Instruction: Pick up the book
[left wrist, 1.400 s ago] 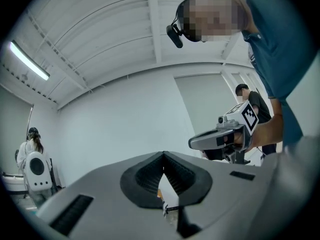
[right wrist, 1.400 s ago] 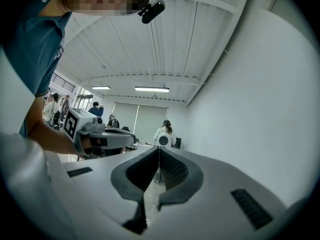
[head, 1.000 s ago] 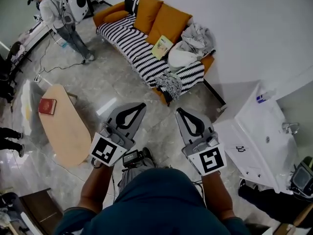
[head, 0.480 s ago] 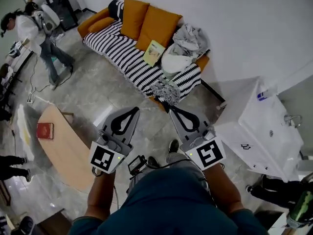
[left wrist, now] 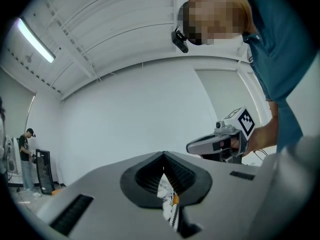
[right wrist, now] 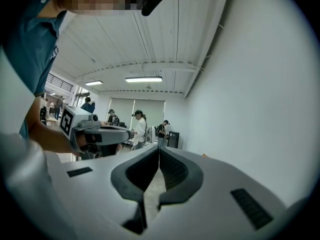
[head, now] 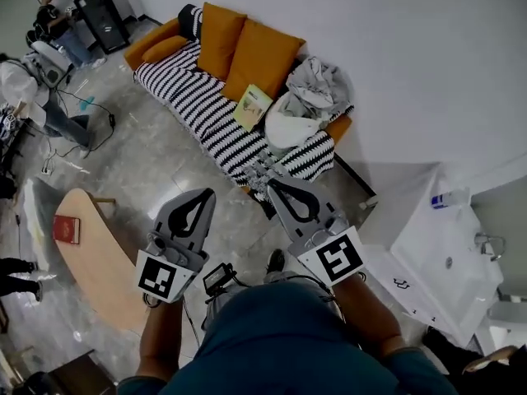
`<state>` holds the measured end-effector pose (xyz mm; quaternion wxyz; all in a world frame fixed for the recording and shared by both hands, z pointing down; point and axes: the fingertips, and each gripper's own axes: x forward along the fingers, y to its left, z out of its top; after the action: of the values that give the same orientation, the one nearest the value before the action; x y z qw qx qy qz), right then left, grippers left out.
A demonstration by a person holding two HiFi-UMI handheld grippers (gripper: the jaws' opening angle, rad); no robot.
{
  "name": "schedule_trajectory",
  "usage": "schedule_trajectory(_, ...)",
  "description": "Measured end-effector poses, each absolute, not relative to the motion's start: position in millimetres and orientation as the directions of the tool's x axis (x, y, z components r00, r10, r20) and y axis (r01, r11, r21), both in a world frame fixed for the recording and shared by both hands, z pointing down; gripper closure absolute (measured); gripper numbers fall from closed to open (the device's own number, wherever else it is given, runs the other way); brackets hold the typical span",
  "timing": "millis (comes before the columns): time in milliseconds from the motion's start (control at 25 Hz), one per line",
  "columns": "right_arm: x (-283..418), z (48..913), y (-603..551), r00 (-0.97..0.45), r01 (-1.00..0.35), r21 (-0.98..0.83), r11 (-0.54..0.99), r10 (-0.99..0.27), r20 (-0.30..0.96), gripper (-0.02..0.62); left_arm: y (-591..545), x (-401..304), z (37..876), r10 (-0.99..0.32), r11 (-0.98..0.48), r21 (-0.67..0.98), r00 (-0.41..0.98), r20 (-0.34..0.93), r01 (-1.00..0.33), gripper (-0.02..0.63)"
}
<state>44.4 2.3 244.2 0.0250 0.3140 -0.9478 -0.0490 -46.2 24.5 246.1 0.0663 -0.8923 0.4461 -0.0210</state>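
The left tool [head: 202, 196] and the right tool [head: 272, 184] were pressed together and empty, well apart from the yellow book [head: 252, 107] on the striped sofa [head: 191, 95], so getting close and opening one seemed next.

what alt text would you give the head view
Seen from above, a person holds a left gripper and a right gripper, both shut and empty, out toward a striped sofa with orange cushions, where a yellow-green book lies. A red book sits on an oval wooden table at left, and a white sink unit stands at right.
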Motion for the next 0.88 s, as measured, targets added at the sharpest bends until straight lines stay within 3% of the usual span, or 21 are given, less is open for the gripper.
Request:
schedule_trajectory(400,49.9,251.0,-84.4,-0.832,-0.552,0.079,0.830,-0.555,0.015,0.581,-56.4,-27.2,249.7,-0.820,-0.567,-0.151,0.571,0.020,-0.809,0.604)
schedule_trajectory(880,15.9,256.2,-183.2,-0.777,-0.619,0.141,0.773,-0.629,0.038,0.581,-166.1,-62.7,255.6,-0.762,-0.640,-0.131,0.648,-0.023,-0.757,0.604)
